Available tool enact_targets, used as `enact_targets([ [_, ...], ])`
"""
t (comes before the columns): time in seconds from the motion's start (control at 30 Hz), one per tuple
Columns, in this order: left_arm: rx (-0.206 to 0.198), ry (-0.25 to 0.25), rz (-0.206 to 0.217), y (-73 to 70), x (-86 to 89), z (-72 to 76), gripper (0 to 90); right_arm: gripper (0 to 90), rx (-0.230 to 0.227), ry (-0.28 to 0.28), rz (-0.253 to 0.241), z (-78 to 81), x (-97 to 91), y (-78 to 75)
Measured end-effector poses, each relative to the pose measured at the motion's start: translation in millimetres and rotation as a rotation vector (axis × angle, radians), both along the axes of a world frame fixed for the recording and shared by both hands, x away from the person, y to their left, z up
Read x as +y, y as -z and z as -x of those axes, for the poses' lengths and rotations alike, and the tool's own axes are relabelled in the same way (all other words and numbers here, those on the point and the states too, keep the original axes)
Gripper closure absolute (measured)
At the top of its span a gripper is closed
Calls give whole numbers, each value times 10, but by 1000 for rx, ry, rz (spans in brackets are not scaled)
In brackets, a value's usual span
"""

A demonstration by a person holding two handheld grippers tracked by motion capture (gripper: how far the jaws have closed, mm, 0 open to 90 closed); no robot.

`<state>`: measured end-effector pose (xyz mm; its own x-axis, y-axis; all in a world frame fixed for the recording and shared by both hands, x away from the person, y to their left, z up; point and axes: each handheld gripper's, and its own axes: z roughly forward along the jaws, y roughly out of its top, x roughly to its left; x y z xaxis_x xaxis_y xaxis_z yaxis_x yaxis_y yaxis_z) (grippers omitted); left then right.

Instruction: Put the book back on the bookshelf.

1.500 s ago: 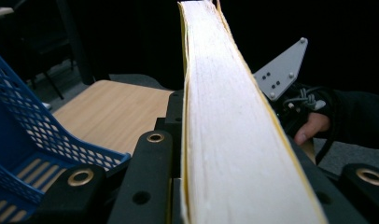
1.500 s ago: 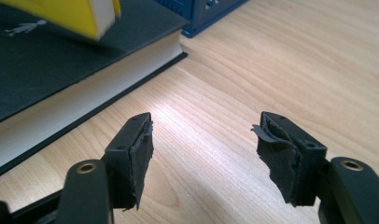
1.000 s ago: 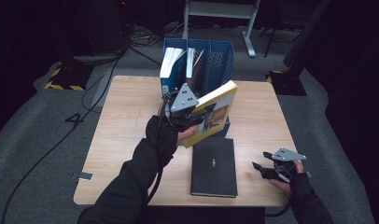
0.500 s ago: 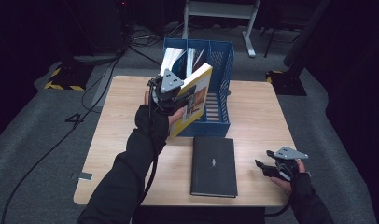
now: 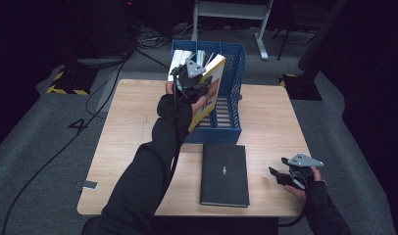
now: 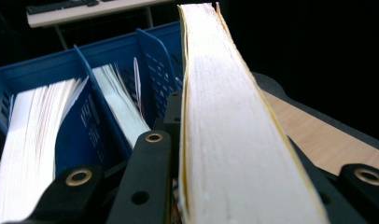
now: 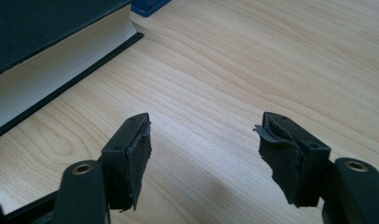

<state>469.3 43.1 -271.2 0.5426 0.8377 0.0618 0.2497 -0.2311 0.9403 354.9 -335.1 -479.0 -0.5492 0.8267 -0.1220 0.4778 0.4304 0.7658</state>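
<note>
A thick yellow book (image 5: 212,87) is held up on edge, tilted, over the left part of the blue file rack (image 5: 237,78). My left gripper (image 5: 193,82) is shut on it. In the left gripper view its white page edge (image 6: 225,140) runs away between the black jaws, above the rack's dividers (image 6: 152,70). A black book (image 5: 225,174) lies flat on the wooden table (image 5: 133,127) in front of the rack. To its right my right gripper (image 5: 279,177) rests low on the table, open, with bare wood between its pads (image 7: 138,154) and the black book (image 7: 47,56) off to its left.
Two left slots of the rack hold white papers (image 6: 33,140) and a second stack (image 6: 122,109). The rack's right slots look empty in the high view. A corner of the rack (image 7: 148,4) lies beyond the black book. Dark floor with cables surrounds the table.
My left hand has carried the yellow book away from the table's middle and up over the rack. The right gripper and the black book have stayed put.
</note>
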Motion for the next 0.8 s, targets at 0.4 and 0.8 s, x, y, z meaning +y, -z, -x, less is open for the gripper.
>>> enact_targets([
  [0.4,62,-80,8,50,-71,-248,749,349,-15,-9,40,18,43,3],
  [0.8,76,-152,-12,141,-300,-387,750,351,1,-25,48,10,85,42],
])
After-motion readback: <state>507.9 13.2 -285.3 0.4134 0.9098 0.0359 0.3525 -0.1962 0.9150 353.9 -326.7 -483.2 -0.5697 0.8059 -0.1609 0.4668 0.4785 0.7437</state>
